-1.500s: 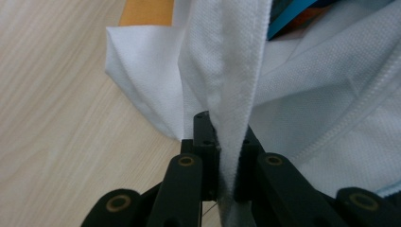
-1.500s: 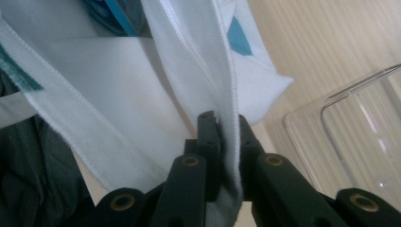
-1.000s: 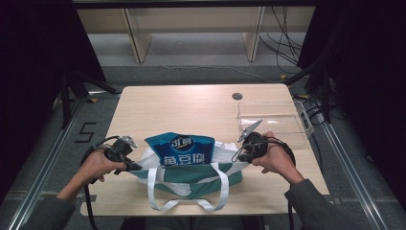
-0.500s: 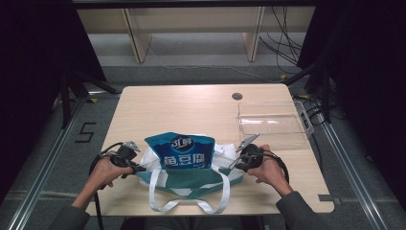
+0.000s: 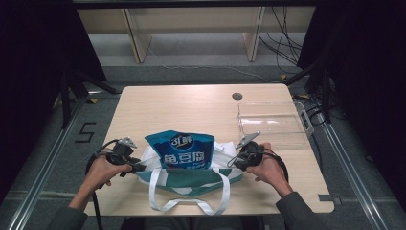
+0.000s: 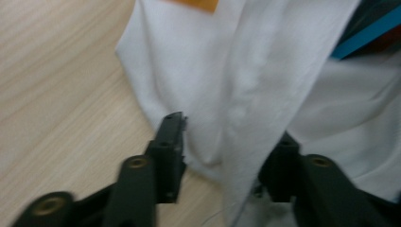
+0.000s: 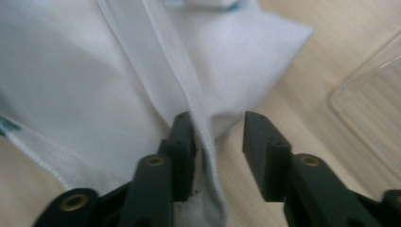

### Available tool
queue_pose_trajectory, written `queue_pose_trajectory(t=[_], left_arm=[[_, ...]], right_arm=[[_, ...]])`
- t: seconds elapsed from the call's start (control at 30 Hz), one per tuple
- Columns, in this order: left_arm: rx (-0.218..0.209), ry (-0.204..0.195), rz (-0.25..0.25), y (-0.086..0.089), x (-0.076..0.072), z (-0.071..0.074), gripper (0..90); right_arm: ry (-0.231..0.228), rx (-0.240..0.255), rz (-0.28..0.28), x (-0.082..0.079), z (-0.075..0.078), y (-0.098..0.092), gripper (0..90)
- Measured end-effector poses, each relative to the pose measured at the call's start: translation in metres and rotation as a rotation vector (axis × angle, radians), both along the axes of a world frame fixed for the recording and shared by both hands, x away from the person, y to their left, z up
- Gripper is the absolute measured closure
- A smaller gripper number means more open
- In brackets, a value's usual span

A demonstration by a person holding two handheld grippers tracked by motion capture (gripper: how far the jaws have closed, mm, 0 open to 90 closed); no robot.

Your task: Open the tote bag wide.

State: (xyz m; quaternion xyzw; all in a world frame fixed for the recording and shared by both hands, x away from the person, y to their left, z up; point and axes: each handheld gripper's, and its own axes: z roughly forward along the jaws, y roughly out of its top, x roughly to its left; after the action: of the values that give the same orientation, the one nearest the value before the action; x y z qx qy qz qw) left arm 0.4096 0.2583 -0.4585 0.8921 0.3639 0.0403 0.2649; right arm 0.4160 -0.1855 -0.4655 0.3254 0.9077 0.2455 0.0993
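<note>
Setting: a light wooden surface (image 5: 191, 108) in a dim room, with dark floor and trailing cables beyond its far edge.
Bag: a white and green tote bag (image 5: 191, 178) lies near the front edge of the surface, its two white handles looping toward the person.
Snack packet: a teal packet (image 5: 184, 149) with white lettering stands up out of the bag's mouth, roughly in the middle.
Clear tray: a see-through plastic tray (image 5: 273, 125) sits on the right side of the surface, just beyond the right hand.
Left tool: the left tool (image 5: 136, 165) is held at the bag's left end. Its jaws have just been opening and now stand apart. In the left gripper view (image 6: 227, 144) a fold of white bag cloth hangs loose between them.
Right tool: the right tool (image 5: 235, 162) is held at the bag's right end. Its jaws have just been opening too and are spread. In the right gripper view (image 7: 218, 142) a stitched white hem lies against the left jaw, with a gap to the other jaw.
Hands: a person's forearms in grey sleeves come in from the bottom, one hand on each tool.
</note>
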Motion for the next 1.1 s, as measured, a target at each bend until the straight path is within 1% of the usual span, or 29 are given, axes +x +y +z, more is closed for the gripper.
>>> queue_pose_trajectory(t=[0.03, 0.1, 0.13, 0.17, 0.2, 0.23, 0.27, 0.3, 0.33, 0.37, 0.4, 0.43, 0.47, 0.53, 0.6, 0.63, 0.7, 0.73, 0.77, 0.8, 0.83, 0.87, 0.9, 0.93, 0.97, 1.0, 1.03, 1.07, 1.1], left_arm=[[-0.021, -0.003, -0.002, -0.001, -0.001, 0.006, 50.3], [-0.05, -0.044, -0.006, -0.005, -0.002, 0.017, 49.2], [-0.063, -0.063, -0.008, -0.008, -0.002, 0.022, 47.9], [-0.072, -0.079, -0.023, -0.01, -0.001, 0.028, 47.2], [-0.081, -0.086, -0.016, -0.013, -0.001, 0.031, 47.5], [-0.084, -0.092, -0.027, -0.016, 0.0, 0.032, 48.0], [-0.066, -0.09, -0.054, -0.02, 0.001, 0.034, 48.5], [-0.044, -0.082, -0.077, -0.023, 0.004, 0.034, 48.1], [-0.053, -0.073, -0.06, -0.026, 0.005, 0.031, 46.6], [-0.044, -0.057, -0.072, -0.027, 0.009, 0.03, 43.7], [-0.054, -0.051, -0.073, -0.028, 0.013, 0.027, 41.9], [-0.078, -0.047, -0.057, -0.029, 0.015, 0.026, 44.0], [-0.104, -0.036, -0.049, -0.029, 0.018, 0.024, 46.2], [-0.144, -0.023, -0.054, -0.03, 0.022, 0.022, 53.3], [-0.151, -0.022, -0.053, -0.031, 0.026, 0.02, 60.8], [-0.15, -0.026, -0.054, -0.031, 0.028, 0.02, 64.7], [-0.144, -0.026, -0.049, -0.032, 0.033, 0.018, 74.2], [-0.131, -0.026, -0.041, -0.032, 0.033, 0.018, 78.1], [-0.124, -0.024, -0.036, -0.032, 0.035, 0.018, 80.0], [-0.124, -0.019, -0.038, -0.032, 0.037, 0.017, 80.8], [-0.112, -0.017, -0.029, -0.033, 0.038, 0.016, 82.1], [-0.105, -0.018, -0.03, -0.033, 0.04, 0.016, 82.8], [-0.098, -0.024, -0.025, -0.033, 0.042, 0.014, 83.6], [-0.085, -0.033, -0.024, -0.033, 0.044, 0.013, 85.2], [-0.062, -0.027, -0.006, -0.035, 0.044, 0.012, 85.9], [-0.045, -0.054, 0.004, -0.035, 0.048, 0.01, 86.4], [-0.013, -0.058, -0.018, -0.033, 0.054, 0.007, 86.6], [-0.012, -0.039, 0.0, -0.032, 0.058, 0.002, 86.6], [-0.006, -0.033, 0.015, -0.029, 0.062, -0.001, 86.6]], right_arm=[[-0.025, 0.024, 0.01, -0.001, 0.006, -0.002, 60.5], [-0.076, 0.083, -0.005, -0.008, 0.021, -0.004, 56.2], [-0.105, 0.112, 0.023, -0.011, 0.029, -0.006, 56.1], [-0.109, 0.155, 0.03, -0.015, 0.036, -0.005, 55.6], [-0.127, 0.193, 0.042, -0.019, 0.045, -0.004, 54.6], [-0.123, 0.202, 0.057, -0.022, 0.051, -0.003, 54.1], [-0.138, 0.233, 0.081, -0.027, 0.056, 0.0, 53.6], [-0.136, 0.253, 0.113, -0.031, 0.06, 0.005, 53.3], [-0.113, 0.255, 0.152, -0.036, 0.064, 0.011, 52.9], [-0.125, 0.27, 0.162, -0.038, 0.062, 0.017, 52.6], [-0.126, 0.252, 0.194, -0.04, 0.062, 0.023, 52.1], [-0.122, 0.251, 0.212, -0.042, 0.06, 0.029, 51.7], [-0.097, 0.259, 0.227, -0.044, 0.058, 0.034, 51.6], [-0.076, 0.254, 0.272, -0.045, 0.052, 0.044, 51.6], [-0.071, 0.235, 0.292, -0.046, 0.047, 0.051, 51.5], [-0.053, 0.239, 0.288, -0.047, 0.046, 0.053, 51.4], [-0.053, 0.269, 0.294, -0.047, 0.047, 0.054, 51.4], [-0.055, 0.294, 0.307, -0.048, 0.05, 0.055, 52.5], [-0.059, 0.303, 0.316, -0.049, 0.05, 0.057, 52.7], [-0.062, 0.299, 0.332, -0.05, 0.049, 0.059, 52.7], [-0.051, 0.275, 0.331, -0.053, 0.046, 0.064, 54.6], [-0.053, 0.241, 0.35, -0.054, 0.043, 0.067, 58.4], [-0.063, 0.199, 0.382, -0.055, 0.038, 0.072, 65.2], [-0.036, 0.153, 0.427, -0.055, 0.031, 0.077, 72.0], [-0.024, 0.125, 0.44, -0.056, 0.027, 0.08, 75.8], [-0.006, 0.087, 0.442, -0.057, 0.022, 0.082, 78.5], [0.007, 0.055, 0.46, -0.057, 0.017, 0.083, 79.9], [0.011, 0.03, 0.461, -0.057, 0.011, 0.084, 80.8], [0.016, 0.001, 0.468, -0.056, 0.005, 0.084, 81.3]])
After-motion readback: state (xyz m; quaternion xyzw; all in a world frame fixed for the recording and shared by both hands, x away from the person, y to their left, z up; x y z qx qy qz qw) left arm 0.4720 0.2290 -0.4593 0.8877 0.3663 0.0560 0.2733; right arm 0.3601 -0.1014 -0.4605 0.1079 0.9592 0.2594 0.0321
